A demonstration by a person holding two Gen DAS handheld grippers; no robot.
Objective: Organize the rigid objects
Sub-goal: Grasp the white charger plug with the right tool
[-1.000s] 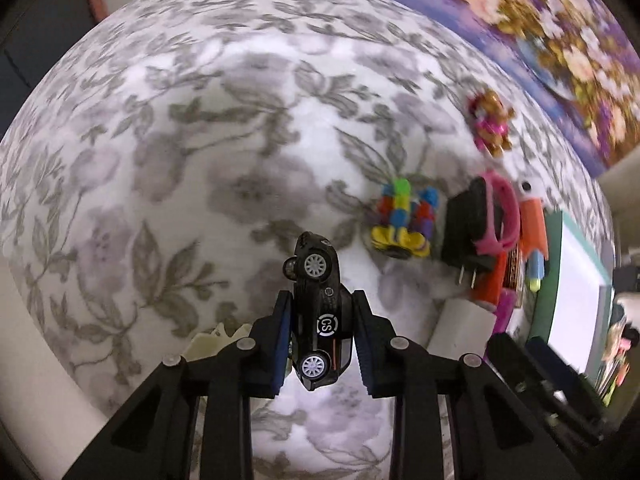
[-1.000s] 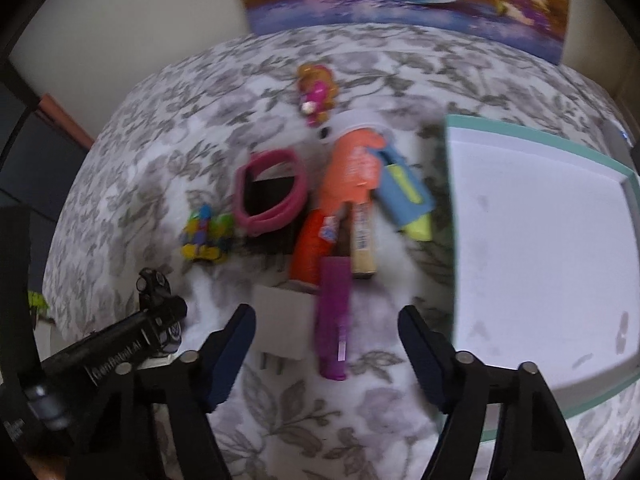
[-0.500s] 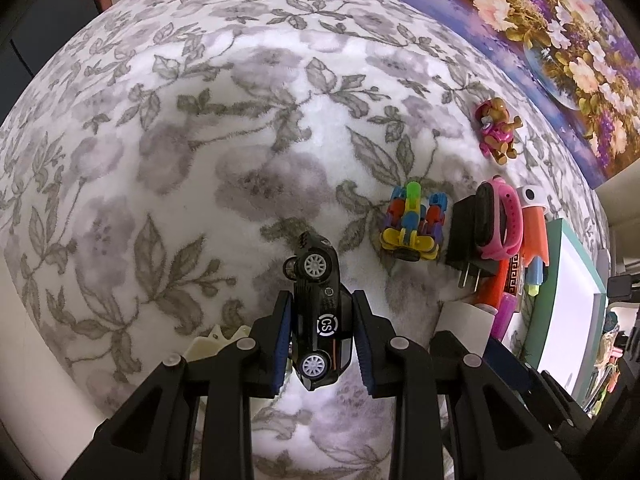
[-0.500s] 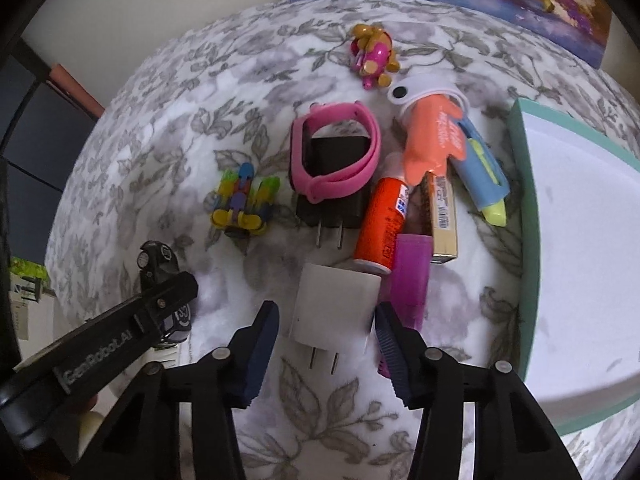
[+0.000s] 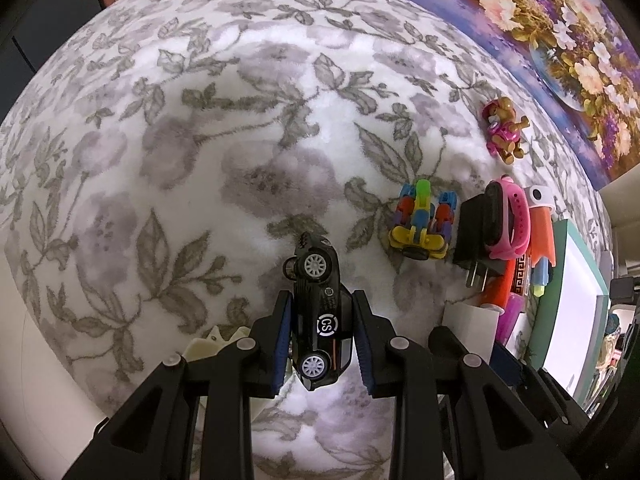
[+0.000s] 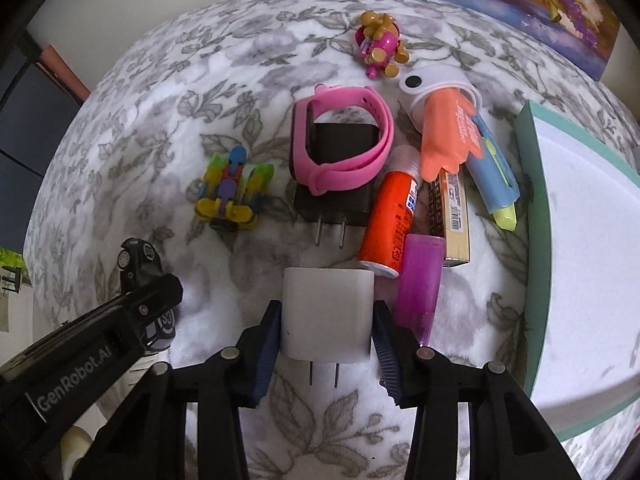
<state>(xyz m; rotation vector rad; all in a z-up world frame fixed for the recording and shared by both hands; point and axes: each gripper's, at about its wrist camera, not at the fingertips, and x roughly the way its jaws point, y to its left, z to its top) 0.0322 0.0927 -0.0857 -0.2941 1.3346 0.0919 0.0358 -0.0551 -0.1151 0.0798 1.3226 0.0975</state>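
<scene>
Black and glossy, the toy car [image 5: 318,312] sits pinched between the blue pads of my left tongs [image 5: 322,338], nose pointing away from me, its side with the "CS" roundel facing the camera. The floral fleece blanket [image 5: 200,128] lies under it; whether the car touches the blanket I cannot tell.

My right tongs [image 6: 326,344] are closed against both sides of the white charger plug [image 6: 327,314], whose two prongs point back toward me. It sits on the blanket just in front of the orange tube [image 6: 390,216] and beside the purple tube [image 6: 420,280].

Past those lie a black charger [image 6: 340,172] with a pink wristband [image 6: 340,140] looped over it, a multicoloured block toy [image 6: 232,188] to its left, and a pink and gold puppy figure [image 6: 378,42] farther off. To the right lie an orange hand-shaped item [image 6: 448,132], a gold-patterned box [image 6: 450,208] and a blue and yellow highlighter [image 6: 496,172]. A white tray with a green rim [image 6: 538,216] lies at the far right. A flower painting [image 5: 560,40] stands along the far edge.
</scene>
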